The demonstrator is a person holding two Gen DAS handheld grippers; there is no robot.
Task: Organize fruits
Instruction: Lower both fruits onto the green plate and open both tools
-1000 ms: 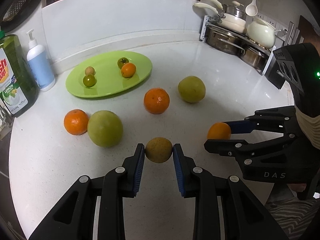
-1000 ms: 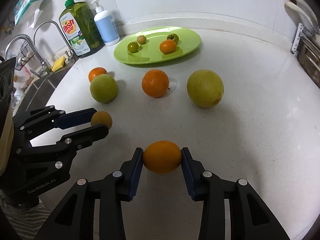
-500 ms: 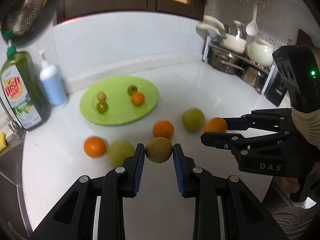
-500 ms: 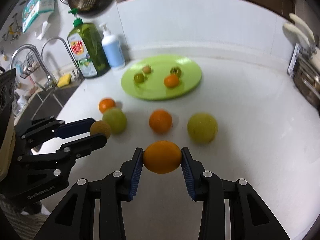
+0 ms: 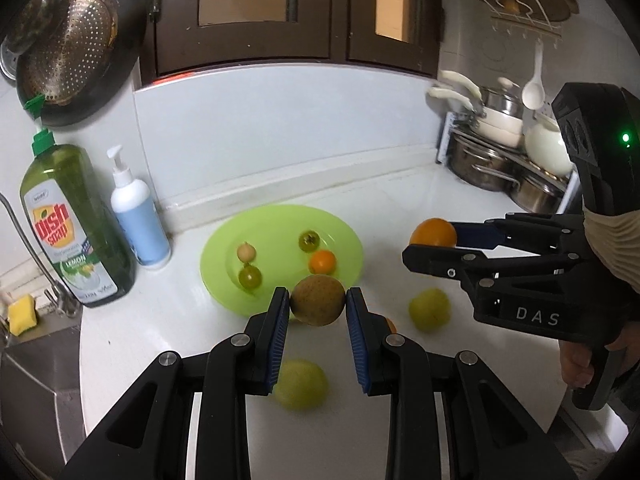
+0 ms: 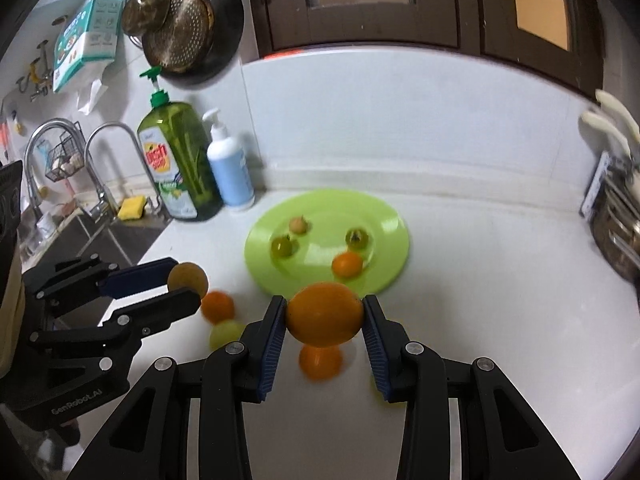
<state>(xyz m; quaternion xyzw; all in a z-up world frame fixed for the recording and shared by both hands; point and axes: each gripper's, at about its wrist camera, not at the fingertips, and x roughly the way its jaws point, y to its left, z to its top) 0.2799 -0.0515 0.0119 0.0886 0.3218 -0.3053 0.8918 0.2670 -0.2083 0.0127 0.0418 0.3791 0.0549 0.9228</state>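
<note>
While both fruits hung above the desk (image 5: pixel 400 196), a slip was the main risk: the right claw (image 6: pixel 324 316) was clamped on an orange (image 6: pixel 323 314) and the left claw (image 5: pixel 318 306) on a brownish round fruit (image 5: pixel 317 300), both smooth, short of the green plate (image 6: pixel 384 216). The tall green bottle (image 5: pixel 68 224) read "dish soap" and "LEMON"; the claw bodies read "DAS" and "GenRobot.AI".

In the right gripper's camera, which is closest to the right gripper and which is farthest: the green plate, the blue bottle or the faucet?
From the right gripper:
1. Green plate, just ahead on the counter.
2. Blue bottle, behind the plate, left, by the wall.
3. Faucet, far left over the sink.
</note>
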